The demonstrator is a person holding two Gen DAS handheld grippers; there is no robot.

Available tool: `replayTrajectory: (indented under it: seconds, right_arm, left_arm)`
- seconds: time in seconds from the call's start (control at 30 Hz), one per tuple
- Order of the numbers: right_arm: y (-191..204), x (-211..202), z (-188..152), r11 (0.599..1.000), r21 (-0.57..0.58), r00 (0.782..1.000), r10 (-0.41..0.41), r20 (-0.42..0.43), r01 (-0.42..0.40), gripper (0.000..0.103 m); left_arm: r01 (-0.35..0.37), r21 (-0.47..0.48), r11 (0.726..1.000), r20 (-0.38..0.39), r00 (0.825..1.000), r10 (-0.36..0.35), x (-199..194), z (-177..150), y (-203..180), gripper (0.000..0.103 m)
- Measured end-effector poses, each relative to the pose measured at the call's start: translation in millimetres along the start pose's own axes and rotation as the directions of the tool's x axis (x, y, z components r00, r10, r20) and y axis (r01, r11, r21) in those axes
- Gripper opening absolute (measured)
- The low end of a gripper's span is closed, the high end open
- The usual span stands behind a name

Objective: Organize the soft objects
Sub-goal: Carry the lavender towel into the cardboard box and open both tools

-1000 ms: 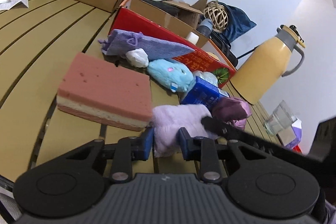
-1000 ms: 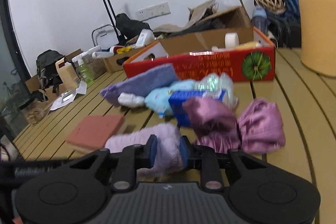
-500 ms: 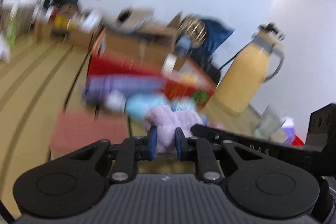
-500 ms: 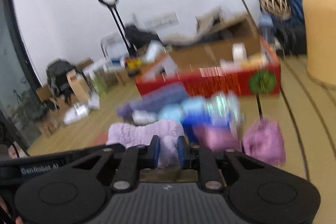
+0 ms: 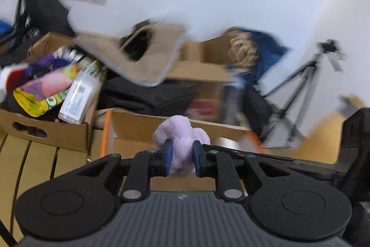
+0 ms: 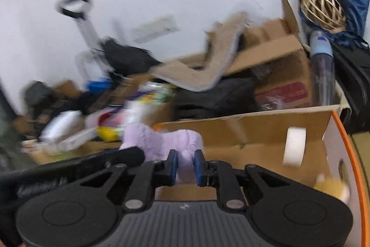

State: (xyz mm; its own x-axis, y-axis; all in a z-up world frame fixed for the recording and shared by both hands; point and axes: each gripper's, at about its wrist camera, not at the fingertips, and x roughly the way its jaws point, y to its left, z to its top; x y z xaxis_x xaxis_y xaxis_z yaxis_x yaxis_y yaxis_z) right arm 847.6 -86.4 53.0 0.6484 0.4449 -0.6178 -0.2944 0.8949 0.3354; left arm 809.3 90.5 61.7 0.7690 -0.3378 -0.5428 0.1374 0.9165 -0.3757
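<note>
A fluffy lilac cloth (image 5: 182, 131) hangs in the air between both grippers, bunched up. My left gripper (image 5: 181, 151) is shut on one end of it, blue pads pressing into the pile. In the right wrist view the lilac cloth (image 6: 157, 140) stretches leftward, and the jaws of my right gripper (image 6: 186, 162) are closing on its other end, pads squeezing it. The cloth is held over the open cardboard box with orange edges (image 6: 266, 126), whose near wall (image 5: 138, 124) lies just below. The picture is motion-blurred.
Inside the box stand a white tape roll (image 6: 294, 146) and a yellow item (image 6: 330, 186). A brown box with a handle hole (image 5: 46, 131), full of packets, is at the left. Behind are a beige felt piece (image 5: 150, 54), a wicker ball (image 6: 323, 8), a bottle (image 6: 322, 66) and a tripod (image 5: 300, 89).
Both grippers closed tighter on the lilac cloth, lifted it off the slatted table and carried it forward over the orange-edged box. The sponge and other soft items dropped out of view.
</note>
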Motion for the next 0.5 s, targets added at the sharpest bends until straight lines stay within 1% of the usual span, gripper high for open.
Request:
replayTrajectory:
  seconds: [0.03,0.1,0.13,0.2,0.23,0.27,0.3,0.33,0.4,0.5]
  right_arm:
    - [-2.9,21.9,6.2,1.0,0.006,0.999,-0.03,-0.017,0.03,0.009]
    - [-12.0,65.2,15.2,0.994,0.033,0.993,-0.106,-0.053,0.108,0.008]
    - [-17.7,86.4,17.0,0.989,0.04,0.987,-0.137,-0.081,0.141,0.008]
    - [-26.9,113.4,11.1,0.982,0.074,0.977,-0.163,-0.135,0.174,0.008]
    - [-28.8,120.4,6.6,0.981,0.092,0.975,-0.153,-0.159,0.169,0.009]
    - [-30.2,123.2,4.4,0.982,0.108,0.976,-0.135,-0.17,0.154,0.009]
    - [-31.6,120.4,3.1,0.983,0.123,0.98,-0.114,-0.162,0.135,0.01]
    - [-32.0,116.6,2.5,0.984,0.126,0.983,-0.105,-0.148,0.124,0.011]
    - [-29.9,108.9,5.5,0.984,0.109,0.984,-0.125,-0.128,0.139,0.013]
    - [-26.1,87.1,7.9,0.987,0.11,0.988,-0.105,-0.112,0.117,0.013]
  left_arm:
    - [-0.034,0.01,0.999,-0.01,0.999,0.034,18.8,3.9,3.8,0.02]
    - [-0.09,0.065,0.994,-0.043,0.995,0.093,58.0,7.9,11.7,0.02]
    - [-0.134,0.089,0.987,-0.062,0.988,0.14,75.3,7.8,16.9,0.025]
    - [-0.195,0.123,0.973,-0.09,0.974,0.206,89.7,5.9,23.5,0.026]
    - [-0.193,0.108,0.975,-0.087,0.975,0.202,88.5,6.4,26.7,0.028]
    - [-0.178,0.093,0.98,-0.084,0.979,0.186,85.9,7.4,29.3,0.034]
    - [-0.154,0.08,0.985,-0.073,0.984,0.16,80.0,8.9,31.6,0.036]
    - [-0.144,0.079,0.986,-0.067,0.987,0.149,74.6,9.2,31.0,0.039]
    - [-0.15,0.078,0.986,-0.058,0.986,0.154,63.6,13.1,29.4,0.04]
    - [-0.154,0.102,0.983,-0.042,0.986,0.159,43.2,18.6,20.4,0.04]
